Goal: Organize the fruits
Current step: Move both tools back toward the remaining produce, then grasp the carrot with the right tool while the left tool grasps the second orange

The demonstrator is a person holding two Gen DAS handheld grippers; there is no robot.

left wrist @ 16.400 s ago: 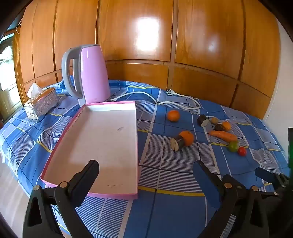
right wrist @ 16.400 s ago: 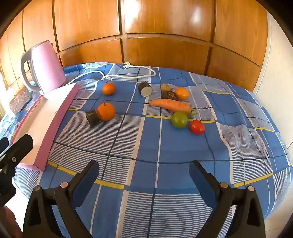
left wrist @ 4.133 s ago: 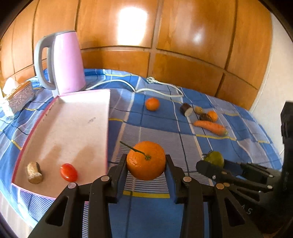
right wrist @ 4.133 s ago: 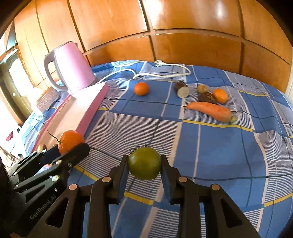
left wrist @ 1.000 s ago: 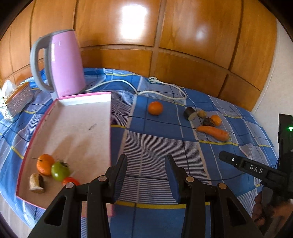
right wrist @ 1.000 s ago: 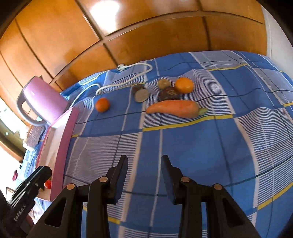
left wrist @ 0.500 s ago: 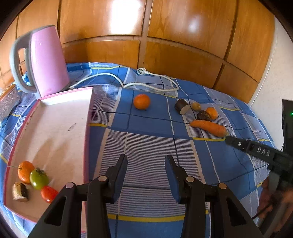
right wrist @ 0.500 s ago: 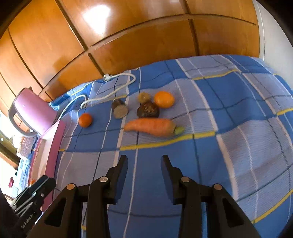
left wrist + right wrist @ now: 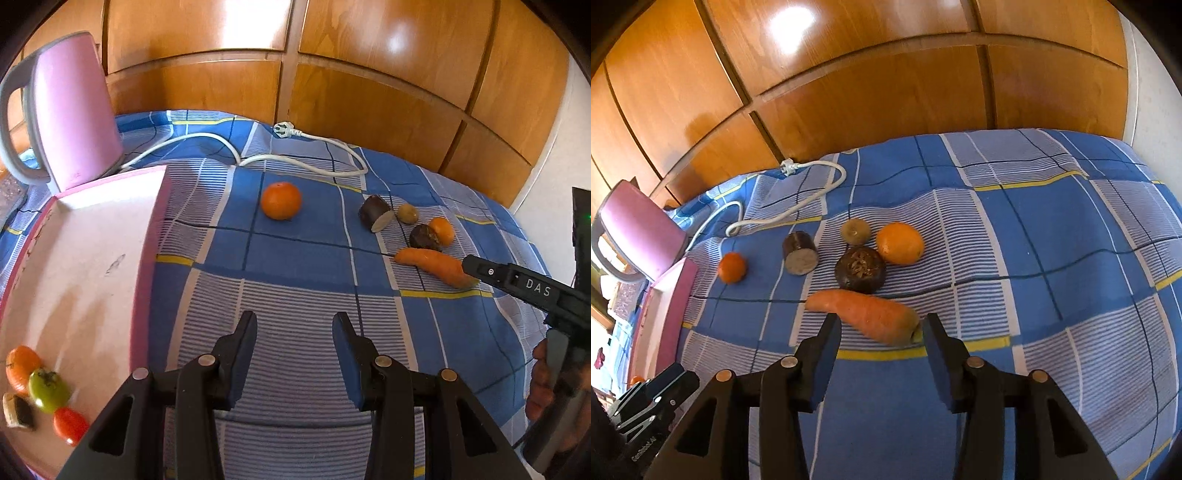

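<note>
Right gripper (image 9: 881, 326): jaws parted, empty, either side of the carrot's (image 9: 866, 314) thick end. Behind the carrot, on blue checked cloth (image 9: 1052, 229): dark round fruit (image 9: 860, 270), orange (image 9: 900, 243), small brownish fruit (image 9: 855, 231), cut dark cylinder (image 9: 800, 253), tangerine (image 9: 731, 267). Far left: pink tray (image 9: 670, 310), pink kettle (image 9: 639, 229), white cord (image 9: 798, 206). Left gripper (image 9: 657, 395) at lower left.

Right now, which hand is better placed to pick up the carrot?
The right. Its open tongs already sit at the carrot, nearly straddling its thick end. The left tongs are open over bare cloth, nearer the pink tray.
</note>
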